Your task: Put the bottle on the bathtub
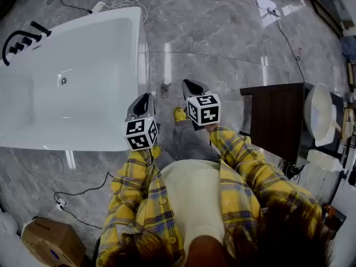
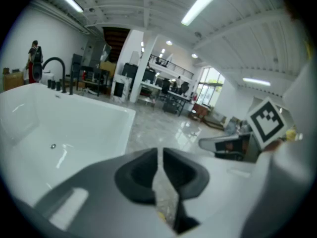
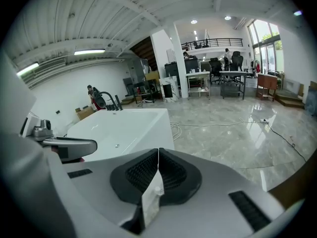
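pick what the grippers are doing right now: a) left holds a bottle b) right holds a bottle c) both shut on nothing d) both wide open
C: in their own views the left gripper and the right gripper each show the jaws closed together with nothing between them.

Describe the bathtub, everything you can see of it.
The bathtub is white, glossy and rectangular, acrylic or enamel by its look, standing on the grey marble floor to the person's left. A black faucet set sits on its far end; a small round drain shows in its otherwise bare bottom.
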Available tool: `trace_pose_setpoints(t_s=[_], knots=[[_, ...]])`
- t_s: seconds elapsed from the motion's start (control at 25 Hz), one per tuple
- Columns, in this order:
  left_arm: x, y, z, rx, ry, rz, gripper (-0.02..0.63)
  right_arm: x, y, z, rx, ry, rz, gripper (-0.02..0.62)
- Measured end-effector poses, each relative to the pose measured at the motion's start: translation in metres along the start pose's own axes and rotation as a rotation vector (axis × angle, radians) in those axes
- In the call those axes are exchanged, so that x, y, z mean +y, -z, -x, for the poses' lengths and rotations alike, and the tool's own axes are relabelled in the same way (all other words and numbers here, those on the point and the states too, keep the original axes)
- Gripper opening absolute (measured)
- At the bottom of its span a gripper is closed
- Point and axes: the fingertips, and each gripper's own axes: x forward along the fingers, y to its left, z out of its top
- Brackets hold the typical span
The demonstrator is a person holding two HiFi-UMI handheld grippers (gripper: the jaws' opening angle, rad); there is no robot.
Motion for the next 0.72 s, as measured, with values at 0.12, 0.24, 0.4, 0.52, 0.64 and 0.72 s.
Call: trace_pose_setpoints(t_s=[0.12,0.24,0.4,0.52,0.64,0.72], knots=[[0.001,0.0,0.011,-0.003,-0.003,-0.009,0.038,0.009,0.001,0.006,0.003,-0.011,0.012,0.015],[0.001,0.002,0.02,-0.009,-0.014,-0.013,0.038,0.014,0.006,0.012,0.017,-0.017,0.024,0.014],[0.004,0.007,0.029,-0.008,-0.031,-0.006,0.038,0.02,0.013,0.019,0.021,-0.022,0.023,0.014],[0.011,0.006,0.037,-0.004,-0.035,-0.015,0.038,0.028,0.013,0.017,0.02,-0.024,0.012,0.014],[0.02,0.006,0.042,-0.006,-0.055,-0.007,0.038,0.033,0.012,0.014,0.027,-0.033,0.012,0.014],[0.025,0.007,0.043,-0.003,-0.068,0.001,0.038,0.036,0.012,0.013,0.028,-0.041,0.018,0.014]])
